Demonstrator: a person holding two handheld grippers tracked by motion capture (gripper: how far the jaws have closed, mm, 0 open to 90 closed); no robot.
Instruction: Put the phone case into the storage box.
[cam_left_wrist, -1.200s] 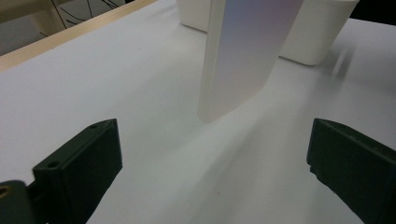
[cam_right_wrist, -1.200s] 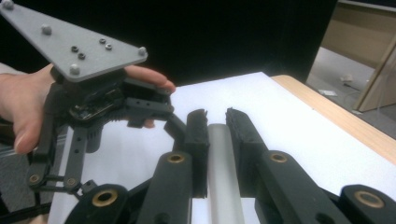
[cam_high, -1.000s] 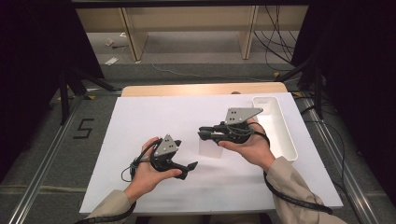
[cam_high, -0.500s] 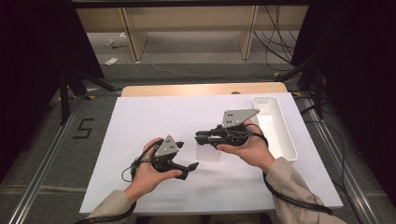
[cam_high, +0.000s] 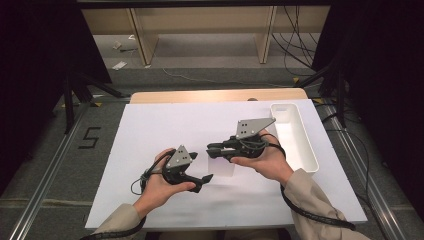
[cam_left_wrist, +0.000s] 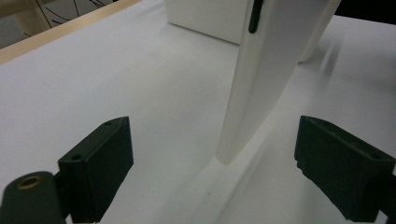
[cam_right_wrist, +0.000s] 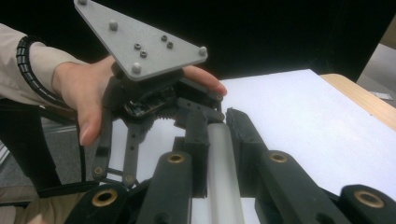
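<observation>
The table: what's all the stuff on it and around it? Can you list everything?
White flat piece: one, white, held upright on the table by the right claw.
Tray: one, white, long, at the table's right side.
Table: one, white top with a wooden far edge.
Number 5 mark: one, black, floor left of the table.
Cables: several, black, floor beyond the table.
Left claw: one, black, open, facing the white piece.
Right claw: one, black, shut on the white piece.

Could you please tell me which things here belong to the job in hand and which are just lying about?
In hand: white slat, clamped in the right hand-held gripper; left hand-held gripper, open, facing its lower end.
Lying about: white tray; floor cables; floor marking 5.
</observation>
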